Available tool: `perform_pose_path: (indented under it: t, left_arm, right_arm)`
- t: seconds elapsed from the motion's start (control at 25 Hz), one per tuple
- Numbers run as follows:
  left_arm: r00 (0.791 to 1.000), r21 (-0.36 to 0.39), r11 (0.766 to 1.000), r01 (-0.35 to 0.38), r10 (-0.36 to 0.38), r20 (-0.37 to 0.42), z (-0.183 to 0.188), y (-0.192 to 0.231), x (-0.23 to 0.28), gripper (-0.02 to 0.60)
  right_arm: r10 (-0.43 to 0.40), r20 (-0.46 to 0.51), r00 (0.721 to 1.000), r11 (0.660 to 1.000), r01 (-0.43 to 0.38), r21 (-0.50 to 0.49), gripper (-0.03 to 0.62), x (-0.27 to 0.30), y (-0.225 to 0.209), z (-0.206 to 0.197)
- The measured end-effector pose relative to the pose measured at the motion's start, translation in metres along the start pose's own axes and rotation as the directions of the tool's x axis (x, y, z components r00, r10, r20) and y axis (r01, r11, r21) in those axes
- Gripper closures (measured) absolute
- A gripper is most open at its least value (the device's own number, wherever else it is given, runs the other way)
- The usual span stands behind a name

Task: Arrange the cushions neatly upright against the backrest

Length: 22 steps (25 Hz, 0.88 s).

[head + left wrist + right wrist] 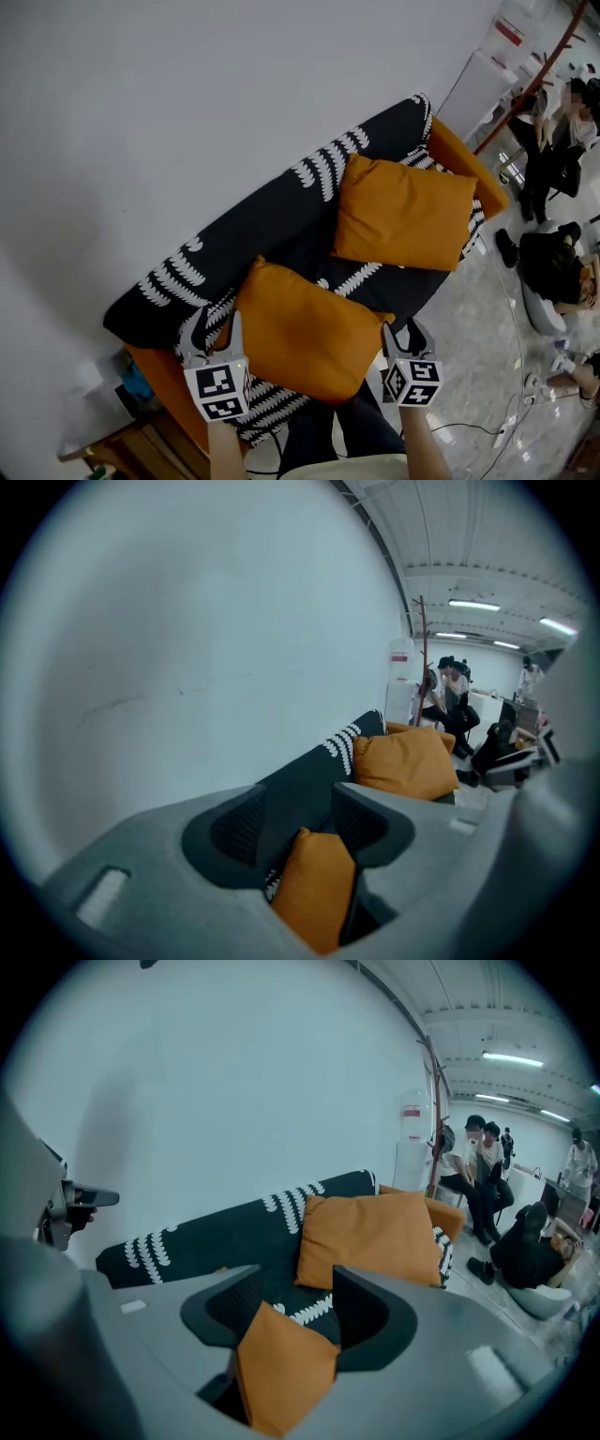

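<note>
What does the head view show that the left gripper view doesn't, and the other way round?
Only the head view: the person's forearms, dark trouser legs and a brown wooden side table. Only the left gripper view: long ceiling strip lights. Both: the left claw at a corner of the near orange square fabric cushion, the far orange square fabric cushion, the black sofa cover with white leaf pattern, and people beyond the sofa's far end.
</note>
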<state>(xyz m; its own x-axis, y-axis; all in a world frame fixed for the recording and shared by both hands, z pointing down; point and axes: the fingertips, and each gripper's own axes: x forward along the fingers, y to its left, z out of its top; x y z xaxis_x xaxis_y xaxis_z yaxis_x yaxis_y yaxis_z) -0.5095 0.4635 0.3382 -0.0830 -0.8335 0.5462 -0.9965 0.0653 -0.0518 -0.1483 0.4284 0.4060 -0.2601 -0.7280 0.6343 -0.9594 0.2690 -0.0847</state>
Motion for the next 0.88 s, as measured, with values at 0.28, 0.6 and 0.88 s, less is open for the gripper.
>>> perform_pose_path:
  t: [0.28,0.6,0.88]
  left_arm:
    - [0.994,0.048,0.998,0.031,-0.025,-0.103,-0.026,-0.005,0.053,0.353]
    - [0.968,0.126,0.986,0.105,-0.072,-0.241,-0.065,-0.023,0.131,0.345]
    - [0.908,0.224,0.94,0.257,-0.156,-0.388,-0.119,-0.049,0.189,0.308]
  right_arm:
    - [0.014,-0.159,0.987,1.0,-0.014,0.006,0.349,0.04,-0.016,-0.062]
    - [0.01,-0.294,0.956,1.0,-0.014,-0.012,0.342,0.086,-0.036,-0.116]
    - [-0.003,-0.402,0.915,1.0,0.0,-0.009,0.336,0.107,-0.049,-0.169]
